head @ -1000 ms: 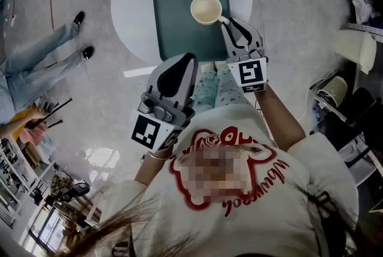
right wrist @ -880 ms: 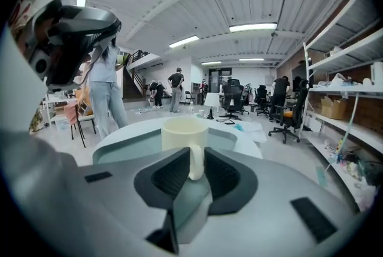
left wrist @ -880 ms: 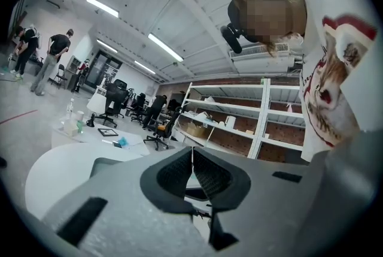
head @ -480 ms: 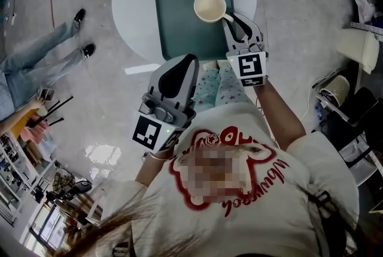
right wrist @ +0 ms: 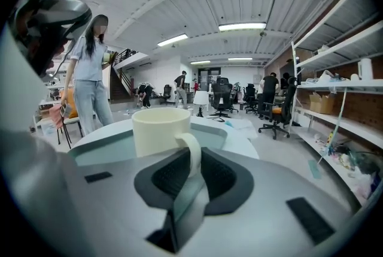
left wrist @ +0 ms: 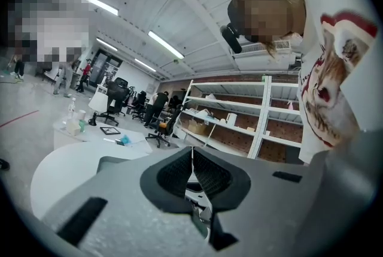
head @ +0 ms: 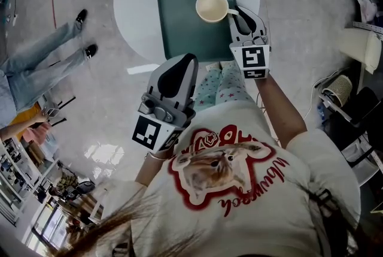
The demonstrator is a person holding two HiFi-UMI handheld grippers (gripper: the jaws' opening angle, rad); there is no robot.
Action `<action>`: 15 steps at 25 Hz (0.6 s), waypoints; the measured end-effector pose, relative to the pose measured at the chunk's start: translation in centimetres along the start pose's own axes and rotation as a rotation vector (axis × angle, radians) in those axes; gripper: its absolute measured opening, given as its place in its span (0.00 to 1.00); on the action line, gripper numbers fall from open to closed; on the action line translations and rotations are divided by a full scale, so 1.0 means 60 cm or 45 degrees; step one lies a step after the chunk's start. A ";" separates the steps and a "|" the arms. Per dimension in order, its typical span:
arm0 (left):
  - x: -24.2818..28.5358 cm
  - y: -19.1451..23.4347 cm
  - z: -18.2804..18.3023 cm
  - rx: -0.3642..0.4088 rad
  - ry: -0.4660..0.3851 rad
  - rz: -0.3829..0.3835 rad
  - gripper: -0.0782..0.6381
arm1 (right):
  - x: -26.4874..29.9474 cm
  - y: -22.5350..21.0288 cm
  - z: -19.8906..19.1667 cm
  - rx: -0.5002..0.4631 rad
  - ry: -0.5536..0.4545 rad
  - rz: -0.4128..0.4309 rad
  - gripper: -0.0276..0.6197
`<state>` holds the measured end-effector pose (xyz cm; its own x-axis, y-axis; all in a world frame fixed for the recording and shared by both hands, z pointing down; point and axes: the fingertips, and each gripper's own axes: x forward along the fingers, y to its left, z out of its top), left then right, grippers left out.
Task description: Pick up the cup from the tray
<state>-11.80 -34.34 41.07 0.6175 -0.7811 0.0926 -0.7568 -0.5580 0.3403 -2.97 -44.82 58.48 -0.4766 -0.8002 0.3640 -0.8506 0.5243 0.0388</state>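
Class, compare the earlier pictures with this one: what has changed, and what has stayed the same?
The right gripper has edged forward and closed its jaws on the handle of the cup. The cup stays on the tray. The left gripper stays shut, away from the tray.

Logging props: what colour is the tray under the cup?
Dark green; the rectangular tray shows best in head view.

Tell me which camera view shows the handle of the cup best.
The right gripper view: the handle of the cup stands close up between the jaws of the right gripper. The head view shows it small, from above. The left gripper view does not show it.
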 end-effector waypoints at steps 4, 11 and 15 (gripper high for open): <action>0.002 0.005 0.002 -0.004 0.008 -0.011 0.13 | 0.019 -0.006 0.009 -0.028 -0.007 0.025 0.12; 0.002 0.018 0.002 -0.007 0.011 0.014 0.13 | 0.049 -0.016 0.020 -0.028 -0.047 0.123 0.12; 0.005 0.017 -0.001 -0.015 0.013 0.028 0.13 | 0.059 -0.031 0.020 0.019 -0.063 0.140 0.12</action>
<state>-12.40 -35.11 41.52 0.6030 -0.7902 0.1100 -0.7677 -0.5372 0.3494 -3.31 -48.96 58.60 -0.5770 -0.7518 0.3192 -0.7958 0.6055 -0.0125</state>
